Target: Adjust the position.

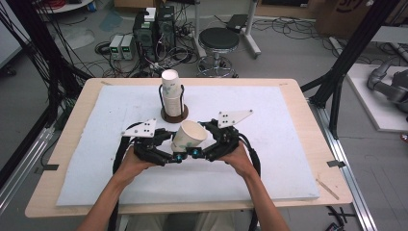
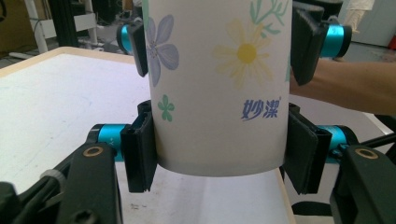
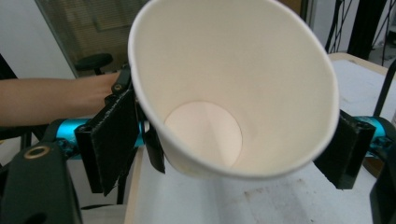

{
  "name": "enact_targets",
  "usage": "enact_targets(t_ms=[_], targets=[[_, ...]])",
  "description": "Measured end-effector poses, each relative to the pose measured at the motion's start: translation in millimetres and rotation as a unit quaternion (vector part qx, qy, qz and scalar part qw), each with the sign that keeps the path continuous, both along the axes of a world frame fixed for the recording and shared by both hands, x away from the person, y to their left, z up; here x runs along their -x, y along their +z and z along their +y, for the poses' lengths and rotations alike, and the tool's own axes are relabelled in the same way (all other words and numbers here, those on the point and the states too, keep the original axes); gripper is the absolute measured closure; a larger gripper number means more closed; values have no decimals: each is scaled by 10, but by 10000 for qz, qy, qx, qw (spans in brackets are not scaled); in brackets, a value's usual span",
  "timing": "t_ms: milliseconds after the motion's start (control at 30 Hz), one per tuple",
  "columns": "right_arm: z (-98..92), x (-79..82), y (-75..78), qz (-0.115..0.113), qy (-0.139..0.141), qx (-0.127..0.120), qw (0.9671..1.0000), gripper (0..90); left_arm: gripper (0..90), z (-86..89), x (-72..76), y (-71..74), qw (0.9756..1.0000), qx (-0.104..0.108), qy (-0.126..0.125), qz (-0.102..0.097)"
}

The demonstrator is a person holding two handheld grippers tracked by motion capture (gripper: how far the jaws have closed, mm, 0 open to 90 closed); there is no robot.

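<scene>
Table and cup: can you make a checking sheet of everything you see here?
Surface: white mat on a wooden table.
Job's things: flowered paper cup, tilted, off the mat; cup stack in a holder.
Clutter: nothing seen.
Grippers: left gripper shut on the cup's base end; right gripper straddles its rim end.
Cables: black, trailing along both forearms.
Surroundings: stool, electronics boxes, floor wires.

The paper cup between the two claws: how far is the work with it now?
Done: several cups already stand stacked in the black wire holder at the back of the white mat. In hand: one flowered paper cup is lifted off the mat, with the left claw clamped near its base and the right claw around its rim end. Left: probably to carry this cup to the stack and place it there.
</scene>
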State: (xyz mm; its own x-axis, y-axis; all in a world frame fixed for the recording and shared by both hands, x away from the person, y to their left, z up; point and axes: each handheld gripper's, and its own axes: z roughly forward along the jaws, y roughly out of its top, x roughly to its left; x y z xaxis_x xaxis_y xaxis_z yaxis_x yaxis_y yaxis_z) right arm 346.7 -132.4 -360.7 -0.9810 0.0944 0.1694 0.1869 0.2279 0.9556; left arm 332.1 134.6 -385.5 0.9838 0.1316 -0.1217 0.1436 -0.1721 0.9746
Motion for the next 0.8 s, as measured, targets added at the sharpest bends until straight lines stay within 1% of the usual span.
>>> enact_targets(t_ms=[67,167,267,333,467,567,600,800], targets=[[-5,-6,4,38,54,-108,9999,193,371,-3,2,-1,10000,43,-46,-15],[-19,-20,6,86,84,-227,9997,196,371,-12,7,-6,10000,27,-82,-23],[-24,-26,7,100,121,-298,9994,226,371,-24,8,-11,9999,34,-113,-25],[-26,-24,8,100,148,-307,9994,250,371,-31,10,-11,9999,46,-151,-41],[-19,-27,8,118,196,-342,9992,251,371,-52,12,-12,9998,45,-162,-45],[-10,-22,5,127,227,-343,9991,295,371,-57,9,-12,9998,64,-177,-50],[-9,-21,7,92,216,-367,9991,299,372,-56,9,-11,9998,64,-176,-55],[-9,-19,6,114,239,-346,9991,331,372,-45,10,-6,9998,22,-186,-54]])
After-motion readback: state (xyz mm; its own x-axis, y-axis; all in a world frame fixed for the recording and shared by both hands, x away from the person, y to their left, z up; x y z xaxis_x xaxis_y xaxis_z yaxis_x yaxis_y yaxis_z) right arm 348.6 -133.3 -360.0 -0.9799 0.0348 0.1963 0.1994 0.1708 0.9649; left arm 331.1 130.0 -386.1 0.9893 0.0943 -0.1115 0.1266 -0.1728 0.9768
